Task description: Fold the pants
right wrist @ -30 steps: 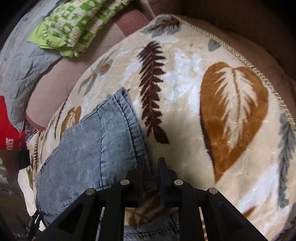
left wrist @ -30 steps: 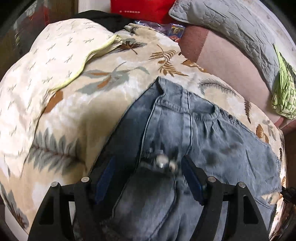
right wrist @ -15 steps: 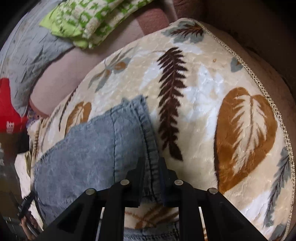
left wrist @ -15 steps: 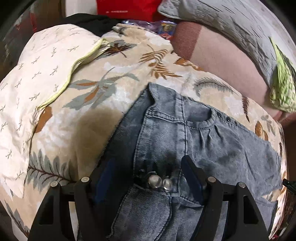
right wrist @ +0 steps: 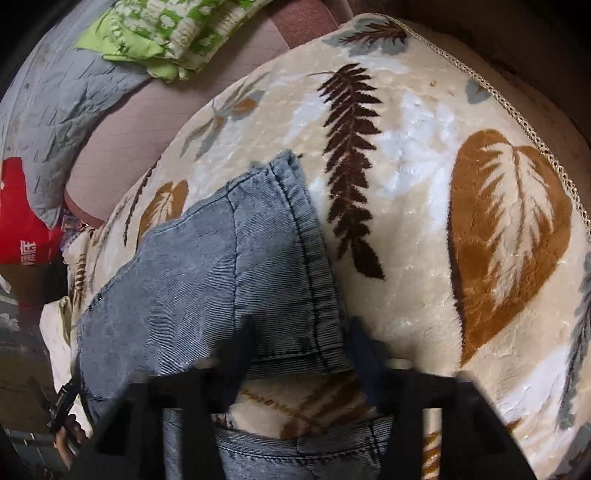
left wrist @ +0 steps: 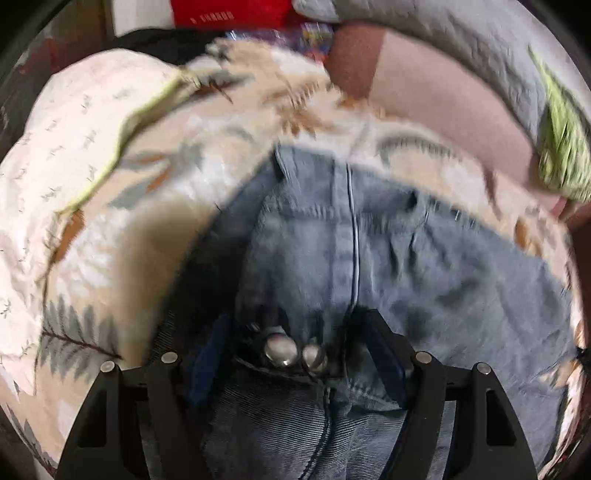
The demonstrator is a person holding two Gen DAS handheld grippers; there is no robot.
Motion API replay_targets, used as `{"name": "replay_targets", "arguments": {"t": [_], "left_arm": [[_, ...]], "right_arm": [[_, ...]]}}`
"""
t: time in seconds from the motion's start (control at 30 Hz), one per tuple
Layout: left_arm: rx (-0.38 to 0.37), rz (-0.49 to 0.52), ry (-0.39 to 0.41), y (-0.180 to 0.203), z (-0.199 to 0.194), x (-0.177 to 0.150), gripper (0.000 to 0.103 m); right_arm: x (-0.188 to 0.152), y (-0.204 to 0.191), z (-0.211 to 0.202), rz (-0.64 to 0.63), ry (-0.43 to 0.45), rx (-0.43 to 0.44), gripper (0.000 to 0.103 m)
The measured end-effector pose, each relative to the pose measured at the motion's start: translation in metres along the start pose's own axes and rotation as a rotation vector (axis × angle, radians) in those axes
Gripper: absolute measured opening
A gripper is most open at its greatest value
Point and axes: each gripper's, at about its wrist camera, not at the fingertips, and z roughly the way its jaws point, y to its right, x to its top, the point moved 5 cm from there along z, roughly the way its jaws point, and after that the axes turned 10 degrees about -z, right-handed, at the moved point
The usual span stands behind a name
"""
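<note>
Blue denim pants [left wrist: 369, 266] lie folded on a cream leaf-print blanket [left wrist: 110, 229]. In the left wrist view the waistband with two metal buttons [left wrist: 291, 350] sits between the fingers of my left gripper [left wrist: 295, 354], which is open just over it. In the right wrist view the hemmed leg end [right wrist: 280, 258] lies on the blanket [right wrist: 424, 155]. My right gripper [right wrist: 299, 350] is open around the hem's lower edge, its fingers blurred.
A grey quilt [left wrist: 443, 44] and a green patterned cloth [right wrist: 177, 33] lie on the pinkish sofa [left wrist: 424, 103] at the back. A red bag [right wrist: 22, 229] stands beyond. The blanket's braided edge [right wrist: 517, 122] runs at the right.
My right gripper was shut on the leg hem and has opened, leaving the hem on the blanket. My left gripper stayed open and shifted over the waistband; the view is blurred by motion.
</note>
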Motion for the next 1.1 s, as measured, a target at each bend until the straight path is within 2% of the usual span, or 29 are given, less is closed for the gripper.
{"name": "replay_targets", "arguments": {"t": [0.07,0.17,0.2,0.23,0.3,0.33,0.37,0.4,0.47,0.57,0.6,0.63,0.67,0.7,0.77,0.87,0.9,0.93,0.97,1.03,1.1], "left_arm": [[0.031,0.024,0.003,0.000,0.008,-0.004,0.079],[0.048,0.042,0.022,0.001,0.008,-0.006,0.081],[0.055,0.049,0.022,0.002,0.008,-0.007,0.081],[0.058,0.051,0.021,0.003,0.008,-0.006,0.082],[0.057,0.049,0.014,0.003,0.009,-0.006,0.083],[0.056,0.046,0.009,0.003,0.008,-0.005,0.083],[0.052,0.045,0.006,0.002,0.007,-0.005,0.083],[0.049,0.047,0.003,0.004,0.006,-0.004,0.083],[0.035,0.051,-0.001,0.006,0.001,0.001,0.083],[-0.003,0.034,0.063,0.006,-0.015,0.016,0.083],[-0.015,0.020,0.078,0.004,-0.019,0.023,0.083],[-0.028,0.004,0.080,0.002,-0.019,0.028,0.083],[-0.039,-0.014,0.080,-0.001,-0.019,0.032,0.083],[-0.044,-0.031,0.079,-0.004,-0.017,0.036,0.083],[-0.032,-0.044,0.067,-0.007,-0.009,0.040,0.083],[-0.022,-0.033,0.048,-0.004,0.005,0.040,0.083],[-0.013,-0.024,0.041,-0.001,0.011,0.039,0.083],[0.003,-0.006,0.035,0.001,0.017,0.036,0.083],[0.016,0.006,0.036,0.002,0.020,0.034,0.083],[0.025,0.017,0.038,0.003,0.024,0.033,0.083],[0.007,0.009,0.039,0.002,0.022,0.035,0.083]], "right_arm": [[0.000,-0.006,-0.004,-0.048,0.015,-0.083,0.008],[0.008,-0.024,-0.041,-0.161,0.140,-0.237,0.008],[0.010,-0.027,-0.050,-0.184,0.169,-0.264,0.008],[0.010,-0.027,-0.051,-0.203,0.159,-0.287,0.008],[0.005,-0.020,-0.023,-0.233,0.040,-0.312,0.008],[-0.003,-0.010,-0.005,-0.214,-0.021,-0.289,0.009],[-0.008,0.000,0.005,-0.172,-0.041,-0.247,0.010],[-0.006,0.002,0.001,-0.144,-0.008,-0.222,0.013],[0.003,0.004,-0.016,-0.094,0.055,-0.182,0.013],[0.030,0.002,-0.032,-0.068,0.109,-0.131,0.018],[0.040,0.000,-0.033,-0.064,0.124,-0.112,0.030],[0.056,-0.007,-0.026,-0.067,0.131,-0.086,0.048],[0.065,-0.010,-0.021,-0.073,0.134,-0.087,0.056],[0.074,-0.016,-0.014,-0.081,0.140,-0.096,0.060],[0.090,-0.023,-0.002,-0.117,0.144,-0.106,0.060],[0.106,-0.028,0.023,-0.151,0.121,-0.181,0.060],[0.108,-0.026,0.033,-0.153,0.083,-0.191,0.056],[0.108,-0.025,0.039,-0.156,0.067,-0.187,0.025],[0.109,-0.027,0.040,-0.167,0.078,-0.211,0.017],[0.110,-0.039,0.029,-0.221,0.132,-0.250,0.013],[0.114,-0.049,0.012,-0.288,0.215,-0.348,0.013]]}}
